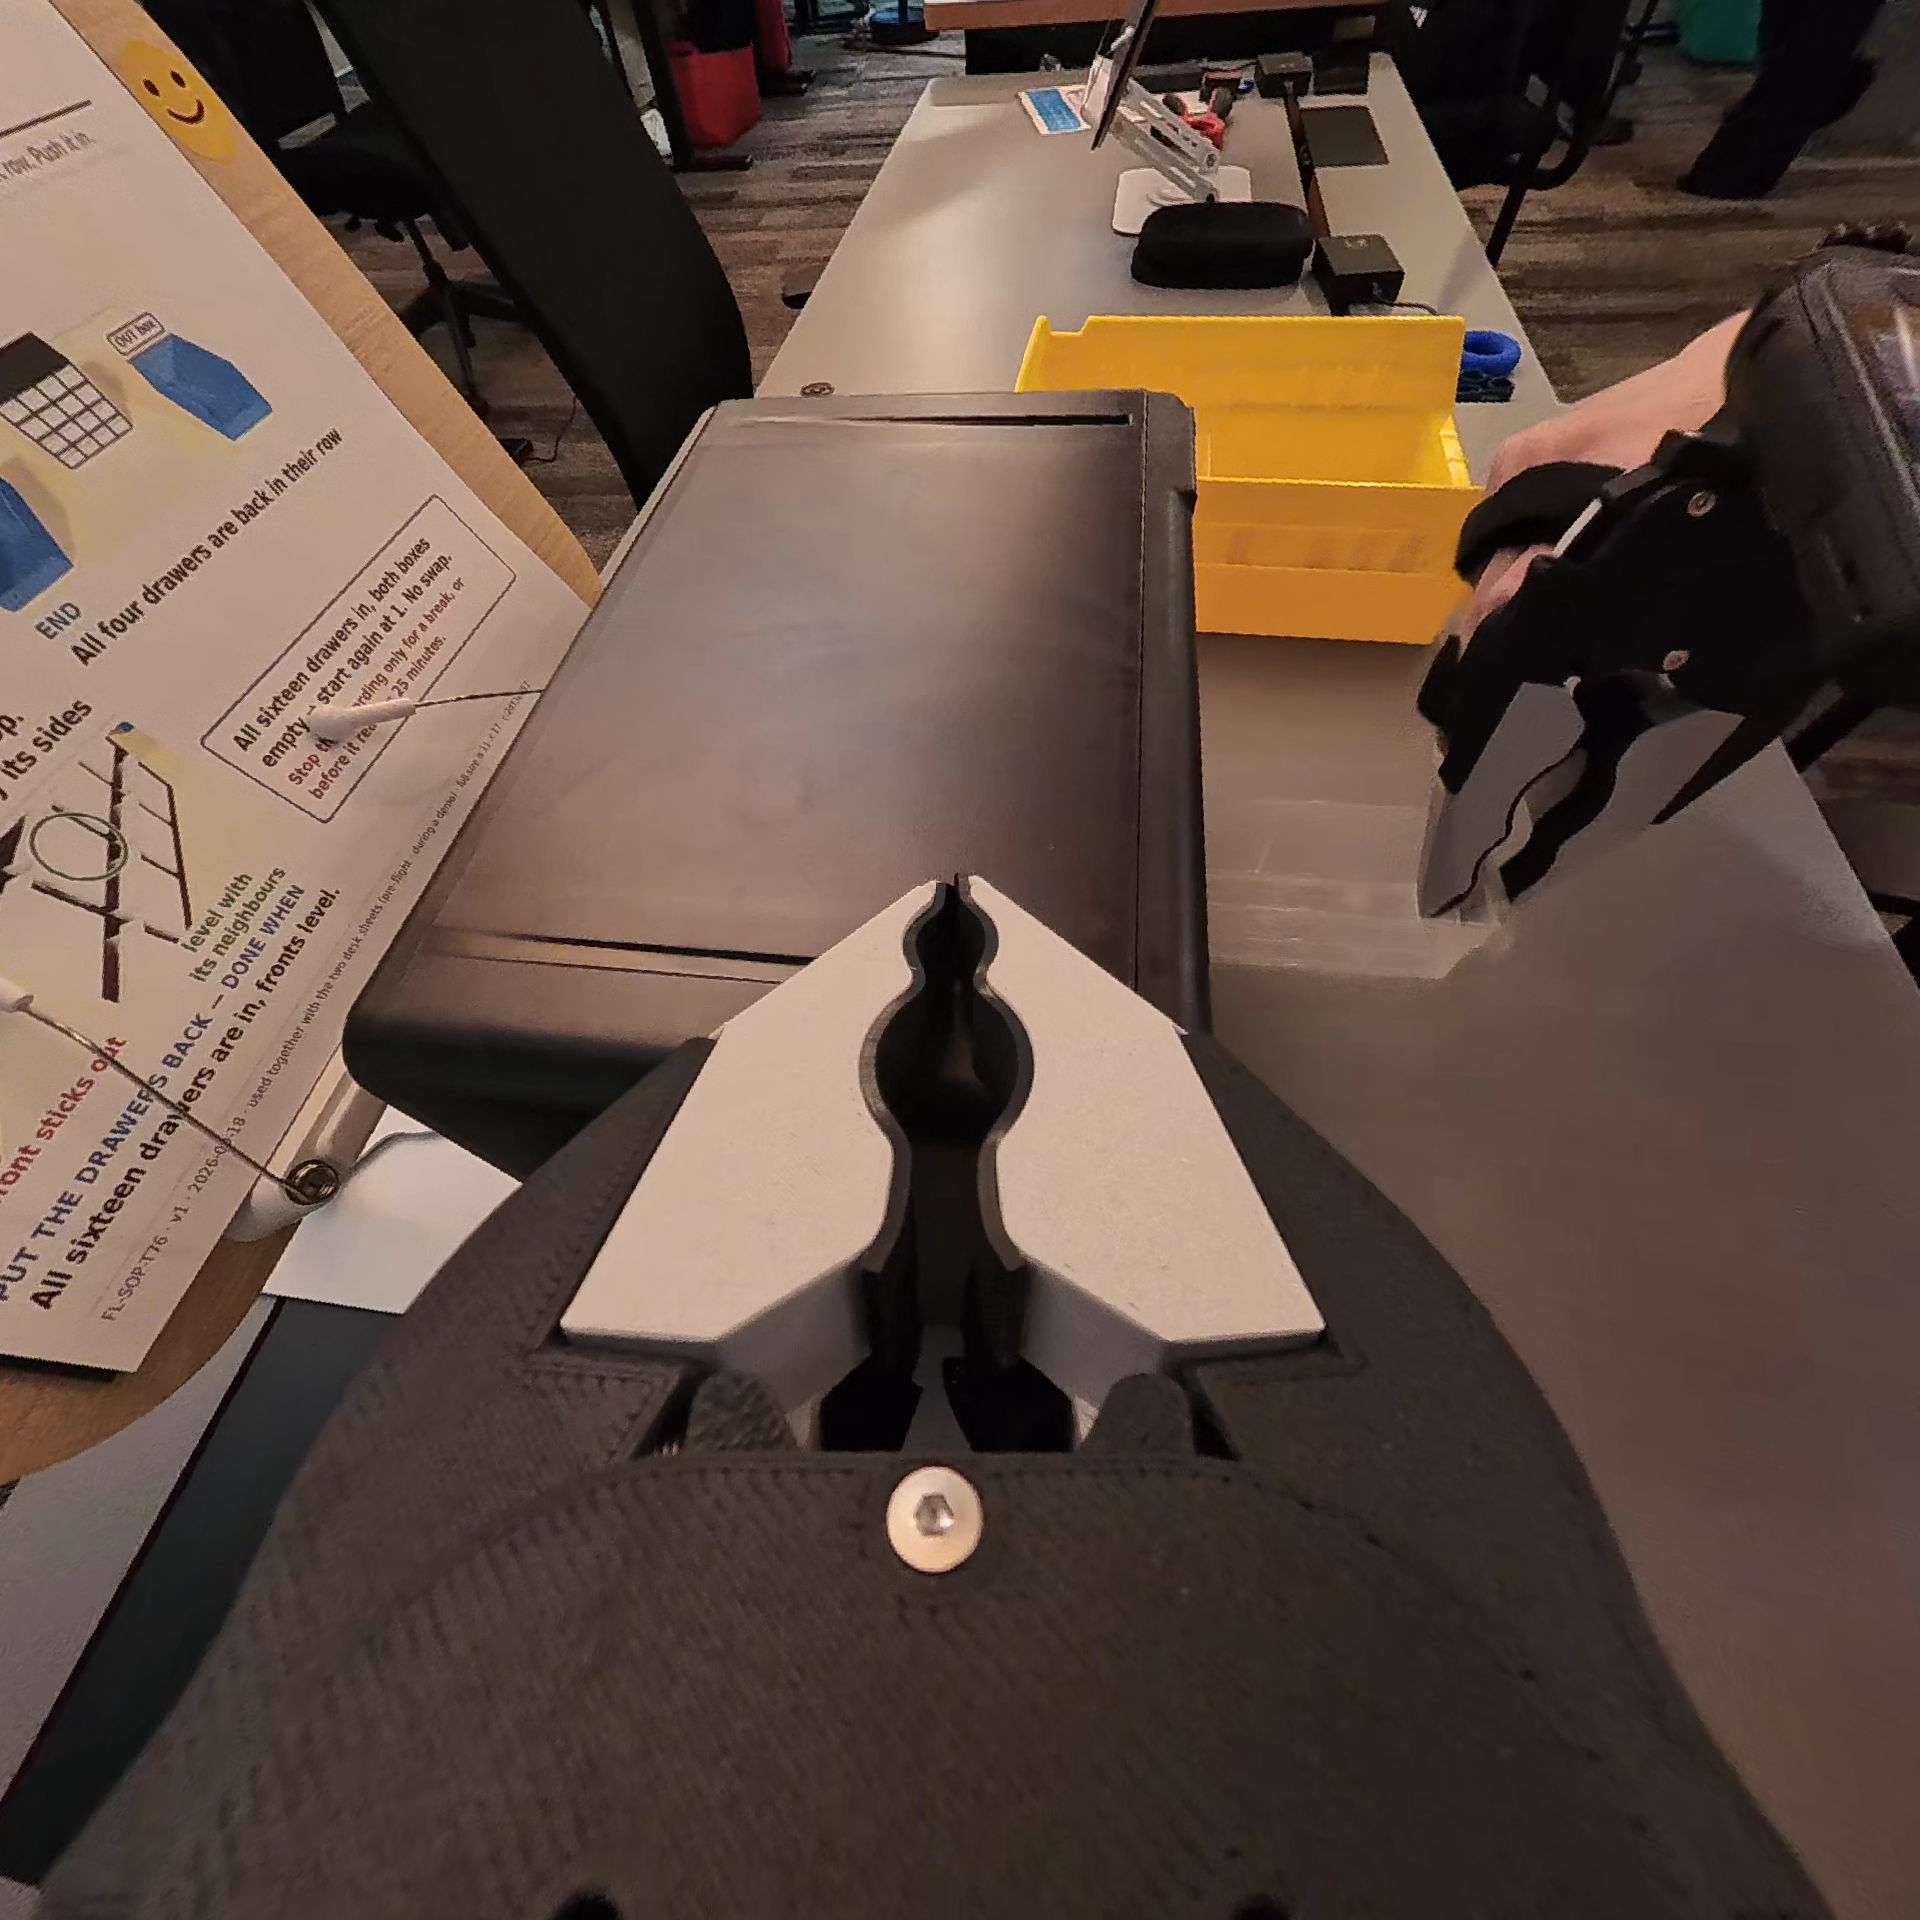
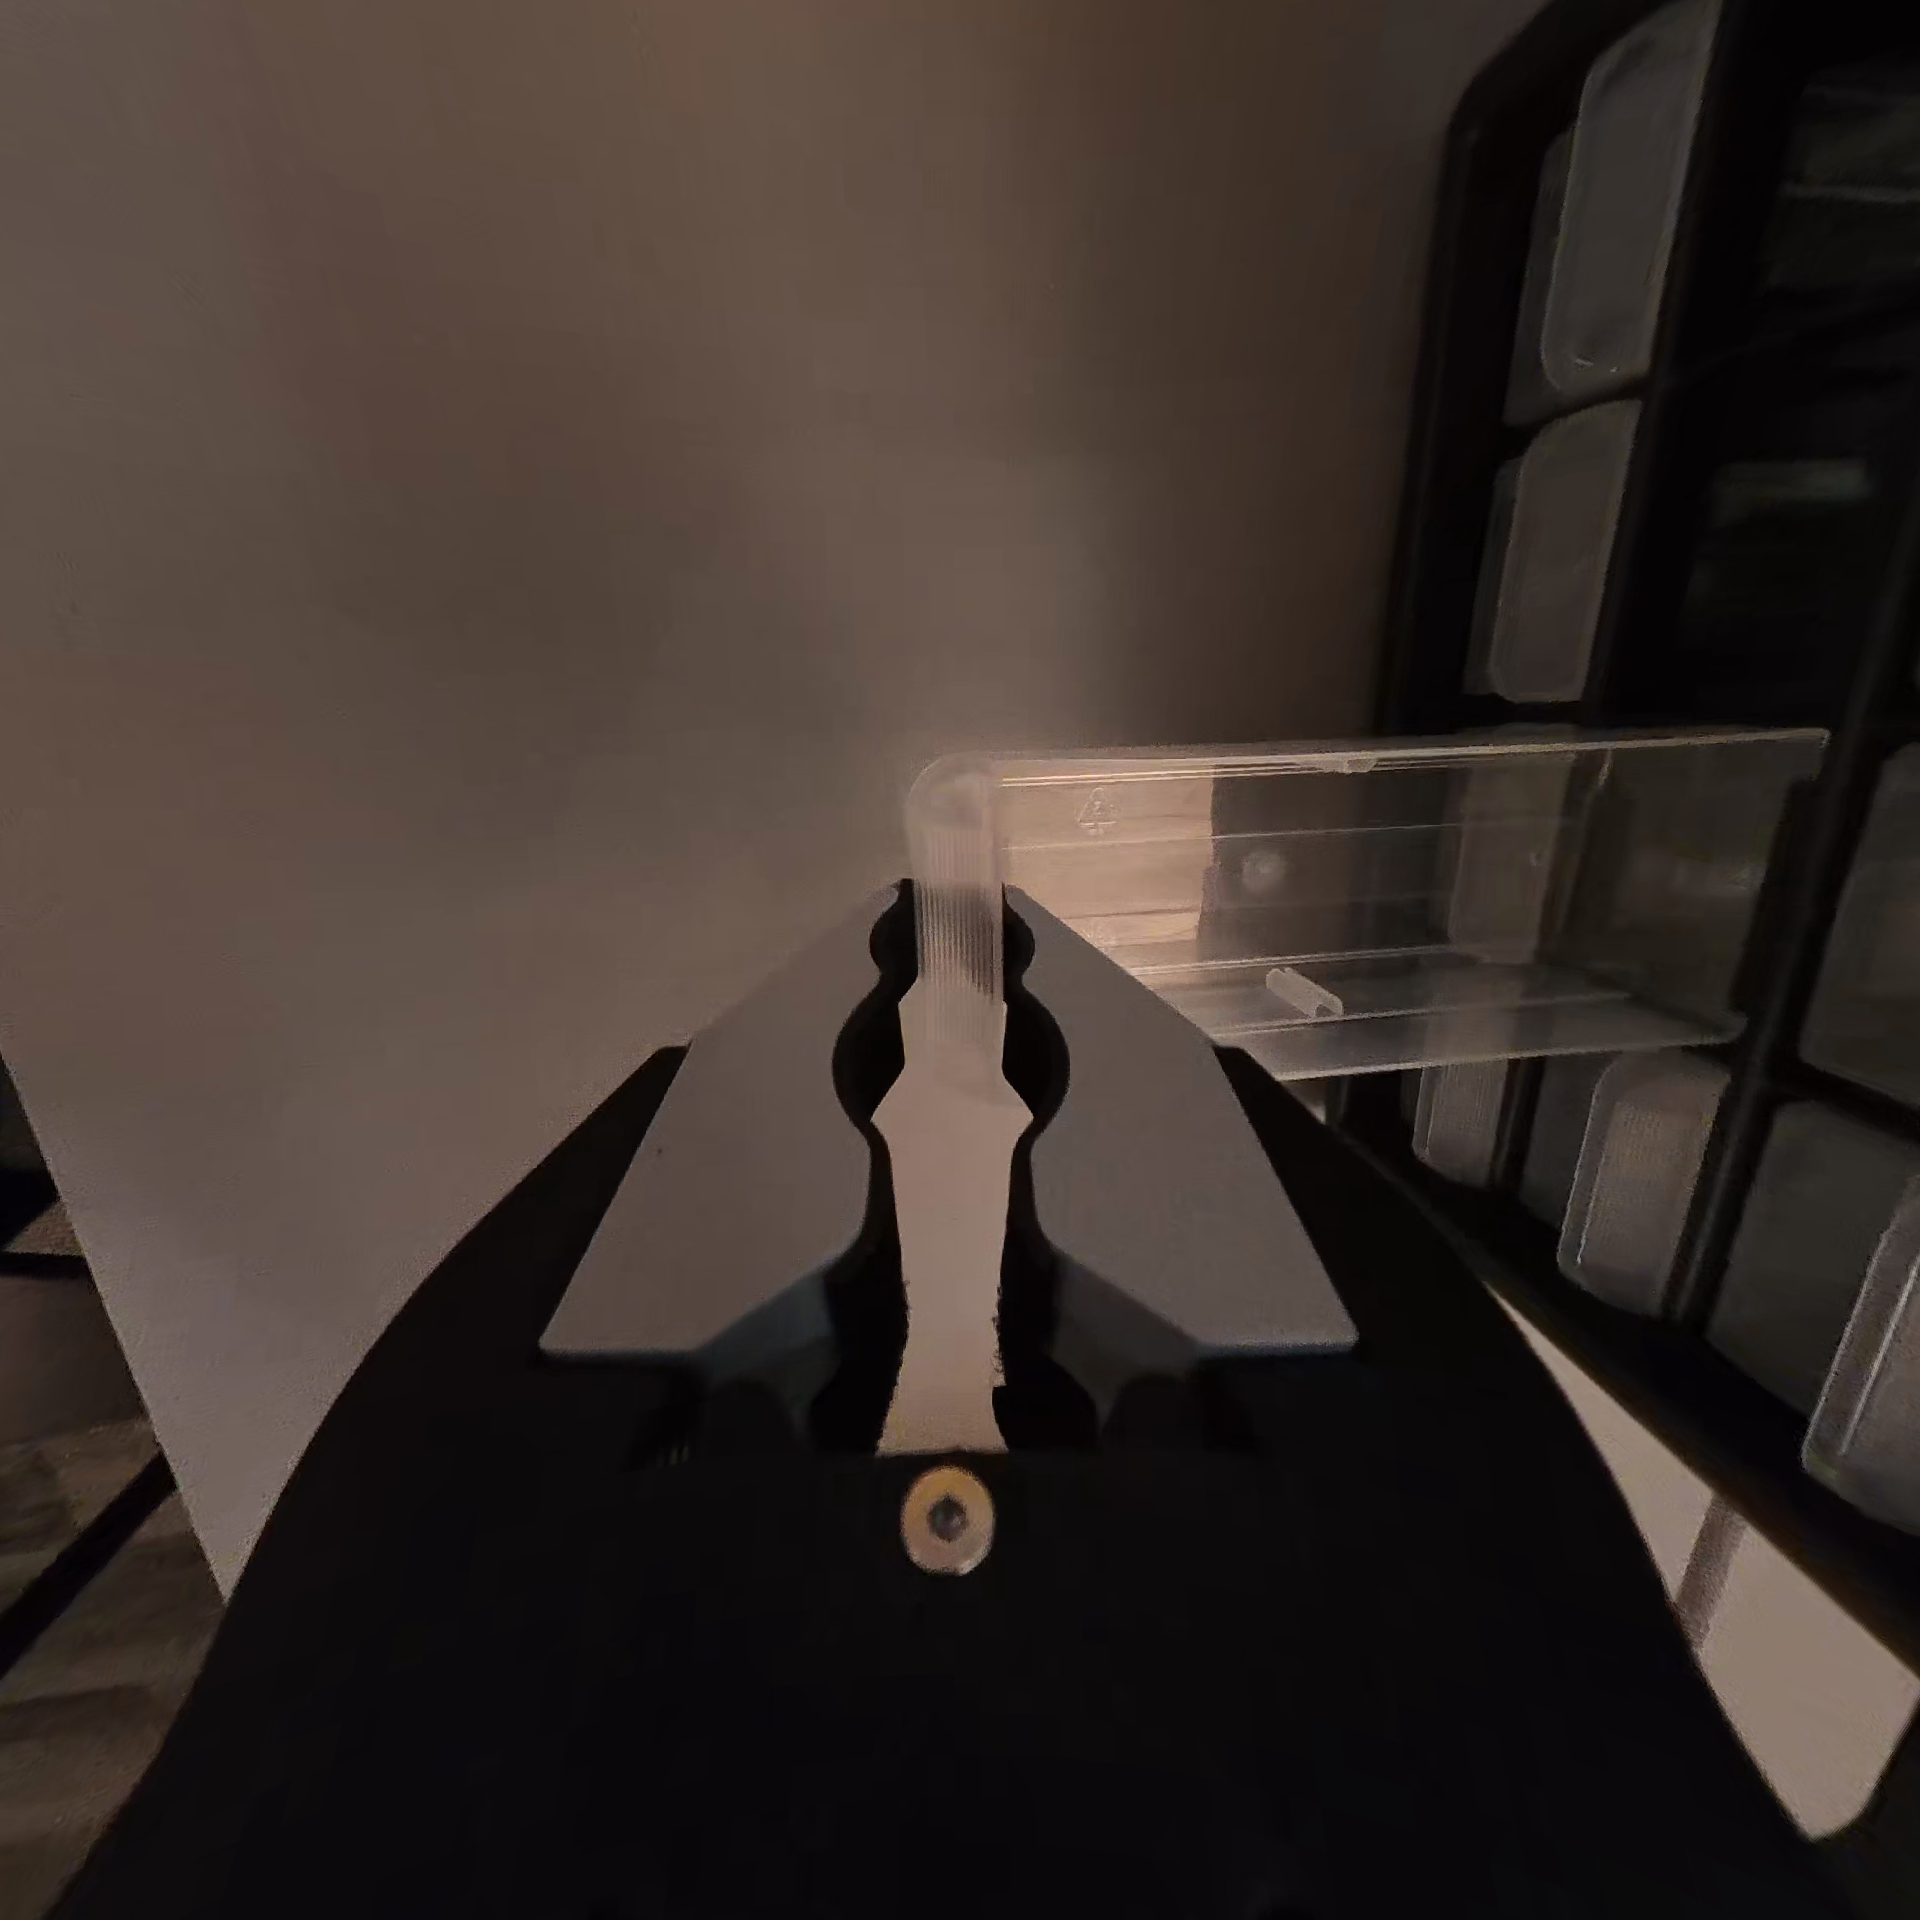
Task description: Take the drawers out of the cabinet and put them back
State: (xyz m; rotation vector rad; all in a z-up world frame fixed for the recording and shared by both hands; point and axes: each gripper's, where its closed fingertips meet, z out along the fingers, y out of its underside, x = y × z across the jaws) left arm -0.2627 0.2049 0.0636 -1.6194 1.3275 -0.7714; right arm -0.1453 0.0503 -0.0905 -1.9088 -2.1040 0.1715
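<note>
Drawer (image 2: 1351, 914), clear plastic and empty, hangs partly out of its slot in the black cabinet (image 2: 1756, 727), the right claw (image 2: 958, 935) clamped on its ribbed front tab, likely so a straight pull or push keeps it level in its slot. Left claw (image 1: 954, 904), its tips together and empty, rests on the cabinet's top near the tabletop's (image 1: 1558, 1143) left edge, probably steadying it.
</note>
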